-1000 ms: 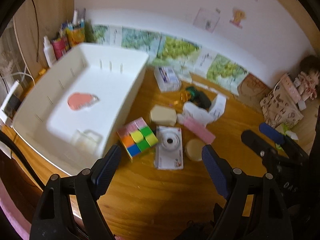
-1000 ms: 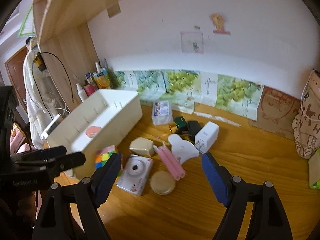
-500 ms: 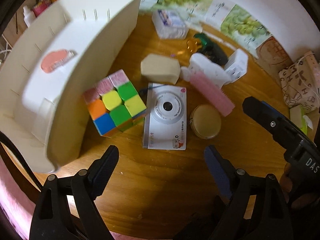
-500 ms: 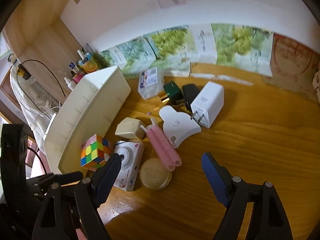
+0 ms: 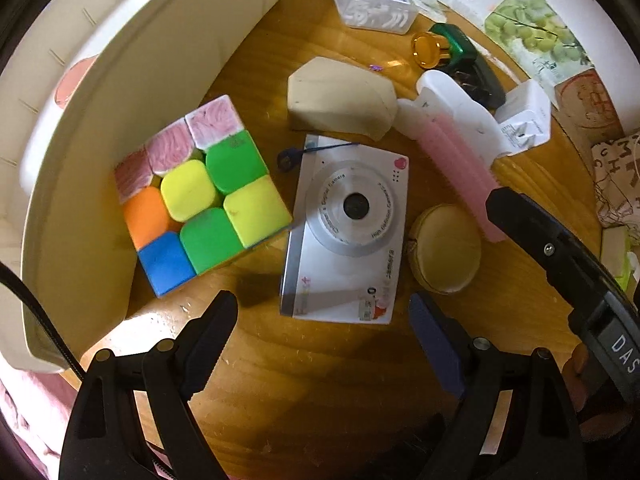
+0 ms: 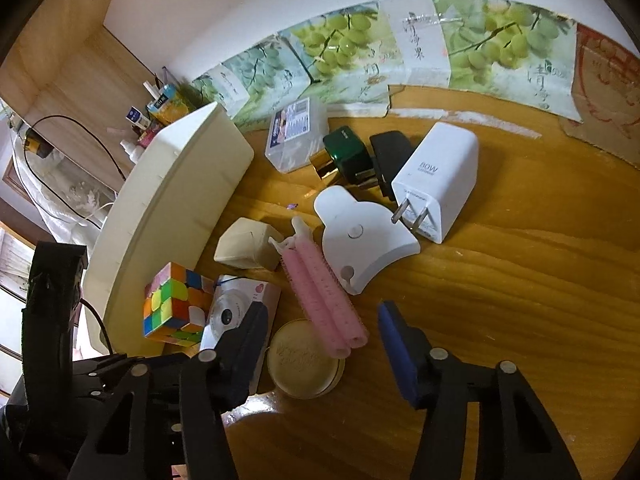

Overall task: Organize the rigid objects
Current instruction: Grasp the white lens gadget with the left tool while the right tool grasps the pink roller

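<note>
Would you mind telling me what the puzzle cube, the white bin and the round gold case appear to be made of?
Puzzle cube: looks like matte plastic, with rounded, evenly coloured tiles; the pink ones look scuffed.
White bin: seemingly smooth moulded plastic, with thin, even walls and a soft sheen.
Round gold case: unclear, perhaps plastic or metal with a satin gold finish; its lid looks embossed in the right wrist view.

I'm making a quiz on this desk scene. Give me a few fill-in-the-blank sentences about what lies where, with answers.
1. The puzzle cube sits between the white bin and the ____.
2. The left gripper is ____ and holds nothing.
3. The pink hair rollers partly overlap the round ____ compact.
4. The white charger has ____ metal prongs.

Answers: camera; open; gold; two
</note>
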`<control>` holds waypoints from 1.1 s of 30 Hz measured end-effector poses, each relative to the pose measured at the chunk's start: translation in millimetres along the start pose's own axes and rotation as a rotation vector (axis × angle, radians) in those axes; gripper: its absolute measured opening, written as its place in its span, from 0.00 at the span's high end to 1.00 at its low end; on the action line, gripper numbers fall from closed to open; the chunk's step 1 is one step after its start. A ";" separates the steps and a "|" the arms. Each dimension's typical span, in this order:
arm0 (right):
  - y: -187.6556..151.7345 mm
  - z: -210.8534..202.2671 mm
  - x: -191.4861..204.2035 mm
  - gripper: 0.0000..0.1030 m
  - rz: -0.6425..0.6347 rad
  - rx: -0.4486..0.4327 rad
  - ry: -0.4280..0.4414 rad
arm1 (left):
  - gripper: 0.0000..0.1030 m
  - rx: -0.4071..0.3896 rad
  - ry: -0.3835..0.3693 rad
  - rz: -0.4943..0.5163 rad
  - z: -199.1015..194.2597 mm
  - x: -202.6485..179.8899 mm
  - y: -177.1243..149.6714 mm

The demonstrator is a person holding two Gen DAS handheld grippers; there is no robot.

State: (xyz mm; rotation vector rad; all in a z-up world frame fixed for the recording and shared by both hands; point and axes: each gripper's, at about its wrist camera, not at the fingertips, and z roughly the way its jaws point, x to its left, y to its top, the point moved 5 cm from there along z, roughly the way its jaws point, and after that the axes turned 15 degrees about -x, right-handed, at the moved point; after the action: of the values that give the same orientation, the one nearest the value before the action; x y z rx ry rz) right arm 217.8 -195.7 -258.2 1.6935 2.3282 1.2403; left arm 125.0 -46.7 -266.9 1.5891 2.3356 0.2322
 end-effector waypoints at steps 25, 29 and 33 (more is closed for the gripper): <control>-8.2 23.6 1.0 0.73 -0.025 0.106 0.030 | 0.40 0.007 0.050 0.094 13.1 -23.7 22.5; -9.1 19.7 1.8 0.73 -0.023 0.113 0.025 | 0.40 0.004 0.039 0.090 11.4 -23.3 22.9; -11.3 14.8 2.2 0.73 -0.015 0.123 0.019 | 0.40 0.013 0.029 0.087 3.5 -13.4 15.4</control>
State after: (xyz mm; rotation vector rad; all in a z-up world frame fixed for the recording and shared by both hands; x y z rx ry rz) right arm 214.2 -186.4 -274.1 1.7021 2.4713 1.1377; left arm 144.3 -53.5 -263.5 1.7071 2.2961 0.2611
